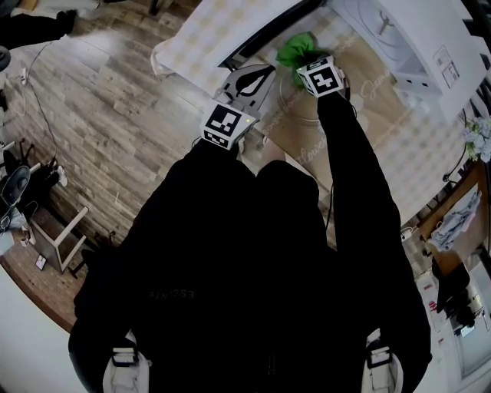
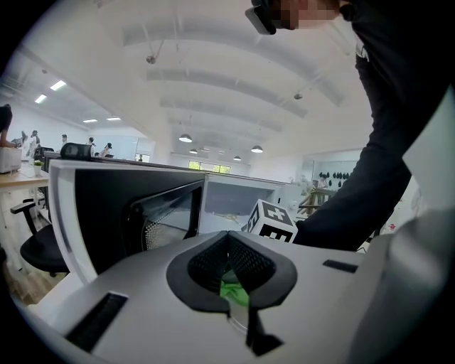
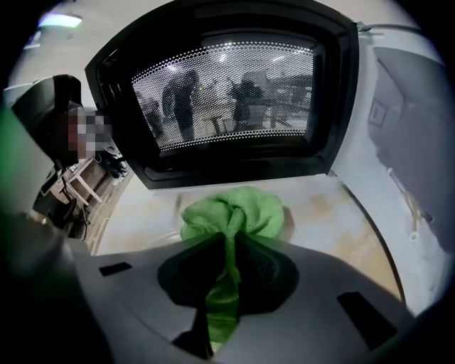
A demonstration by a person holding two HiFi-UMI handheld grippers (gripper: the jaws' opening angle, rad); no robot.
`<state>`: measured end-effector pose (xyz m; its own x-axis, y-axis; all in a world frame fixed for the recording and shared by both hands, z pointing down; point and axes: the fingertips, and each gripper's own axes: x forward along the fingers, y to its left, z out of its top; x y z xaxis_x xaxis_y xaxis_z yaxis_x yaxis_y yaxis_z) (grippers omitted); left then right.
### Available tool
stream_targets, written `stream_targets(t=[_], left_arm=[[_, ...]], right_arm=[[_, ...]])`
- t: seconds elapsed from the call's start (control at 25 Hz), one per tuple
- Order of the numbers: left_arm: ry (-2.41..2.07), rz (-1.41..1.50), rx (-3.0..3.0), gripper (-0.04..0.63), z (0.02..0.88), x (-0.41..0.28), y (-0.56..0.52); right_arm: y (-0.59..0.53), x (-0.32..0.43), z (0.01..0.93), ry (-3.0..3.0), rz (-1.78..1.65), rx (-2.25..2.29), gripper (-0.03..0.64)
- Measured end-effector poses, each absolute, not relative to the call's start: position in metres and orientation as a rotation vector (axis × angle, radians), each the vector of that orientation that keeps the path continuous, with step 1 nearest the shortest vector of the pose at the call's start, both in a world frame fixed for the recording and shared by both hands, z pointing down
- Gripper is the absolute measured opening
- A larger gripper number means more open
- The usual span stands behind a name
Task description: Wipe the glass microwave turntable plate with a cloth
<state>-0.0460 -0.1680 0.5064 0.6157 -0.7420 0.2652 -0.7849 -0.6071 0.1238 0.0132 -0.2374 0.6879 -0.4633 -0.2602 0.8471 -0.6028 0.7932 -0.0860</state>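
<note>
The green cloth [image 1: 295, 48] [image 3: 232, 212] is bunched on the glass turntable plate [image 1: 291, 107] [image 3: 168, 227], which lies on the table in front of the microwave. My right gripper [image 1: 307, 60] [image 3: 227, 274] is shut on the cloth's tail and holds the bunch down on the glass. My left gripper [image 1: 257, 77] [image 2: 232, 286] is at the plate's left edge, shut on the thin glass rim, and green shows through the glass between its jaws. My right arm hides much of the plate in the head view.
The white microwave [image 1: 399, 42] [image 3: 419, 142] stands at the back of the table with its dark door [image 1: 268, 23] [image 3: 234, 99] swung open just beyond the cloth. A checked tablecloth [image 1: 192, 42] covers the table. Wooden floor lies to the left.
</note>
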Motion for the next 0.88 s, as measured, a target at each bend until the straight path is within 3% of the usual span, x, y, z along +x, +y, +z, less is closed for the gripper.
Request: stream_targets(t=[0.88], left_arm=[[-1.098,0.291,2.712,0.02,0.496,-0.063,-0.118]], right_arm=[[-0.121,-0.038,0.694,-2.019,0.505,0.585,0.055]])
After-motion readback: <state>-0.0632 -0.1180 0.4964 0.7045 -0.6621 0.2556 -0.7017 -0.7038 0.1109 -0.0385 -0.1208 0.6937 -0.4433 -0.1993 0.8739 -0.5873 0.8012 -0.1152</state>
